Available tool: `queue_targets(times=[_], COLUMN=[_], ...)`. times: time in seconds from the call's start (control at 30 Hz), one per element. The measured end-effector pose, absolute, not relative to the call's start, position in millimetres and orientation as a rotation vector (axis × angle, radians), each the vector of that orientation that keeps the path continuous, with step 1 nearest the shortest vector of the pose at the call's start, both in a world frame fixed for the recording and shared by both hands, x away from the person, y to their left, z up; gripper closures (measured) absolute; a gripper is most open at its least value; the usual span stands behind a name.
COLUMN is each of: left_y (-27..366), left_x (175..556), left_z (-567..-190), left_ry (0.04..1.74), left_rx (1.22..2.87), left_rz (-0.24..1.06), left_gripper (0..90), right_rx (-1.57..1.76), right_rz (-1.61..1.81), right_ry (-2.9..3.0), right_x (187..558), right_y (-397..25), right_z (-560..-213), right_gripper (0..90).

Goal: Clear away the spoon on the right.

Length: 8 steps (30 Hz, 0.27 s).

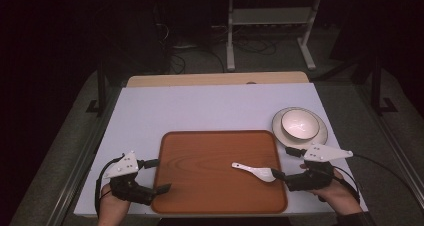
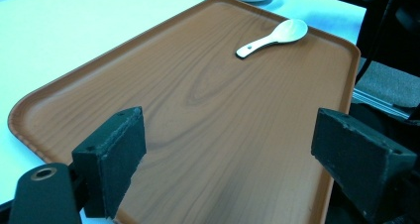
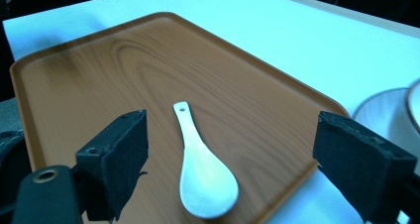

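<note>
1. No legible brand, label or writing on anything in view.
2. Left gripper, lower left of the high view: jaws spread wide, holding nothing, straddling the left edge of the rectangular wood-grain brown tray.
3. Right gripper, lower right: jaws wide apart, empty, at the tray's right edge. In the right gripper view the white ceramic soup spoon lies between the jaws, untouched.
4. Spoon lies flat on the tray at centre-right of the high view, bowl end toward the right rim, handle pointing left toward tray centre.
5. White round bowl sits on a white round plate at right centre, just off the tray's far-right corner, on the pale blue tabletop.
6. Open room: tray surface left of the spoon is bare; tabletop beyond the tray's far edge is free.
</note>
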State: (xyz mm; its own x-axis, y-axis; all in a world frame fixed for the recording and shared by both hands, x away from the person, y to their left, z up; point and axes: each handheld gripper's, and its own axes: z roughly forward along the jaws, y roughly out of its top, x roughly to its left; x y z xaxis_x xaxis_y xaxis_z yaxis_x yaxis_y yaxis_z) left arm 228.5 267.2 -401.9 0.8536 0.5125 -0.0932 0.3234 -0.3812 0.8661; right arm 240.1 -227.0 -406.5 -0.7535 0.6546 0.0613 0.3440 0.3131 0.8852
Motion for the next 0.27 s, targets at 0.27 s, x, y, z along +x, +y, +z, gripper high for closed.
queue_targets(times=[0.27], left_y=[267.0], left_x=[228.6], left_z=[-401.7], left_ry=[0.614], left_rx=[1.997], left_rz=[0.232], left_gripper=[13.3], right_rx=[0.928], right_rz=[1.416], right_ry=[2.249], right_x=[237.9], right_y=[-235.4], right_z=[-407.3], right_gripper=[13.2])
